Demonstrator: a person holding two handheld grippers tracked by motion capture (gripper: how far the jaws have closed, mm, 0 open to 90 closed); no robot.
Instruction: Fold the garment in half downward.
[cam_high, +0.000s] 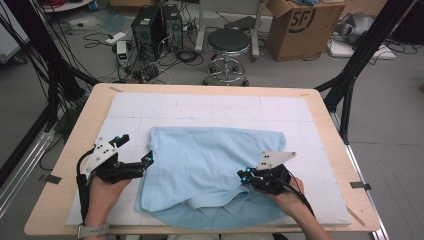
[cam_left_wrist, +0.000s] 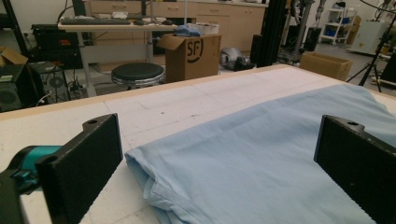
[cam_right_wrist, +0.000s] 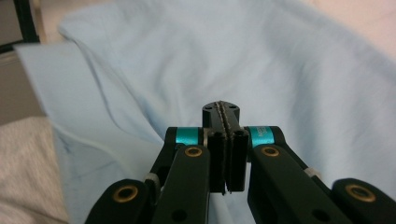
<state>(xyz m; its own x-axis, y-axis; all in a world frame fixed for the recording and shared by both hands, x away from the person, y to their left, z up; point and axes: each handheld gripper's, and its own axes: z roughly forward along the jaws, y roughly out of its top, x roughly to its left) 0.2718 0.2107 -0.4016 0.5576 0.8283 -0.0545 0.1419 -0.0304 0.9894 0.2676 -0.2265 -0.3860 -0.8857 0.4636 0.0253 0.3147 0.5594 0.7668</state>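
Shirt (cam_high: 200, 165) on white mat (cam_high: 310, 120), stool (cam_high: 228, 42) beyond, right claw (cam_right_wrist: 223, 112) seemingly pinching cloth

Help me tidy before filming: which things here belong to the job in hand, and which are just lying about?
Belongs to the job:
light blue shirt
white mat on the table
left tongs, open at the shirt's edge
right tongs, shut

Just lying about:
stool
cardboard box
computer tower
floor cables
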